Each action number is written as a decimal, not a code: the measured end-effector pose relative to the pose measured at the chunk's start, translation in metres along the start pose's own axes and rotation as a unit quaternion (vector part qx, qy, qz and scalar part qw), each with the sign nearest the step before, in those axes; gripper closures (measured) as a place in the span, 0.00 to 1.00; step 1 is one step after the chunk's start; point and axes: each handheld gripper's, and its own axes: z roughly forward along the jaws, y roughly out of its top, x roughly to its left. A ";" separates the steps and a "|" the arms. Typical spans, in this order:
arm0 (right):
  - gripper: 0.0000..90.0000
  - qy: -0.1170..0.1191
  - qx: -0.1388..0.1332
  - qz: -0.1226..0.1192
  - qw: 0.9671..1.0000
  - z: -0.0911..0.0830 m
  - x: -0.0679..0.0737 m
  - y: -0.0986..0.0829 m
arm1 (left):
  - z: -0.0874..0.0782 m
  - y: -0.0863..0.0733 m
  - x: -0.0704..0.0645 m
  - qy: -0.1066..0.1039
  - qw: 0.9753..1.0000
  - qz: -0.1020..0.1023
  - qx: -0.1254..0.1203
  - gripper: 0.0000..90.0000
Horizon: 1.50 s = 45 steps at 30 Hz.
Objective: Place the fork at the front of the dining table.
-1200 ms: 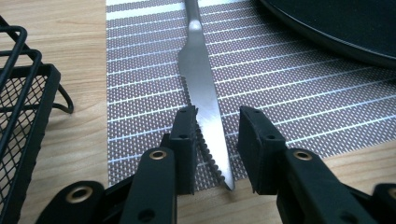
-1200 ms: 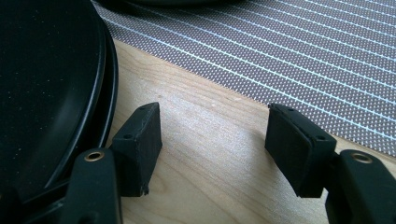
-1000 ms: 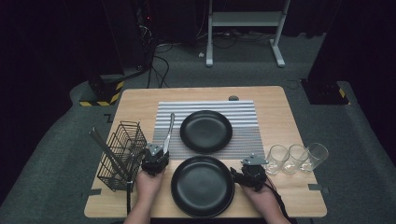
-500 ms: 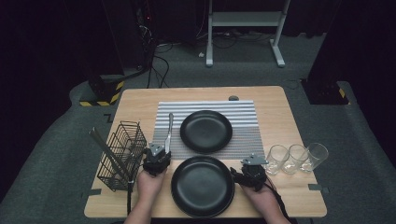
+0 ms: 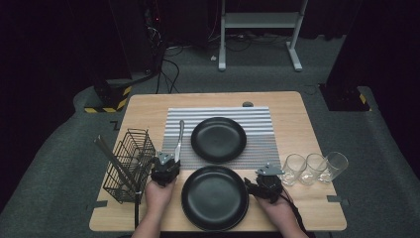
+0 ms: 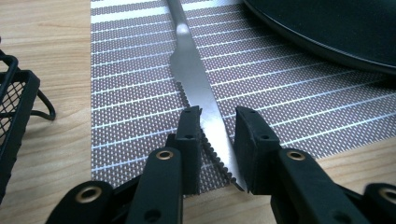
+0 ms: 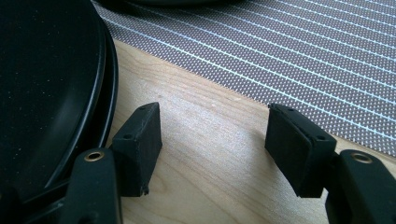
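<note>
knife: table knife of bright metal, lying flat on the striped placemat, just left of the far plate; blade end points toward me, handle away.
position: blade tip sits at the near edge of the placemat, close to bare table; in the high view the knife lies between the wire basket and the far plate, touching neither as far as i can tell.
my left tongs: spread a little, one jaw on each side of the serrated blade, not yet pinching it; in the high view they sit at the knife's near end.
my right tongs: spread wide, holding nothing, hovering over bare wood between the near plate and the placemat edge.
weight: light, i judge; one pair of tongs should carry it.
stiffness: rigid, will not bend or sag when lifted by one end.
surface: smooth polished steel, likely slippery between hard black jaws; may pivot or slide if gripped loosely.
fragility: not fragile itself, but a drop could chip a plate or knock the glasses at right.
where to hold: across the flat of the blade where the jaws now stand works, though the thing lies very low on the mat, so the jaws must go right down to the cloth; a grip nearer the middle would balance better and tip less.
caution: serrated edge faces one jaw; squeeze squarely so it does not skid off.
neighbours: near plate between my hands; dark utensils standing in the basket.
</note>
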 end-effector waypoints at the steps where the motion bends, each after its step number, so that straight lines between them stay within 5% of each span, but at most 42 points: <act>1: 0.40 0.000 0.000 0.000 1.000 0.000 0.000 0.000 | 0.000 0.000 0.000 0.000 1.000 0.002 0.001 0.78; 22: 0.40 0.000 0.000 0.000 1.000 0.000 0.000 0.000 | -0.002 -0.001 -0.002 -0.011 1.000 0.010 -0.008 0.47; 26: 0.40 0.000 0.000 0.000 1.000 0.000 0.000 0.000 | -0.005 -0.002 -0.001 -0.009 1.000 0.009 -0.017 0.61; 30: 0.40 0.000 0.000 0.000 1.000 0.000 0.000 0.000 | -0.003 -0.002 0.005 -0.013 1.000 -0.017 -0.010 0.76; 36: 0.40 0.000 0.000 0.000 1.000 0.000 0.000 0.000 | 0.000 0.000 0.001 -0.002 1.000 0.000 0.003 0.80; 45: 0.40 0.000 0.000 0.000 1.000 0.000 0.000 0.000 | 0.005 0.005 0.002 0.004 1.000 -0.007 0.003 0.81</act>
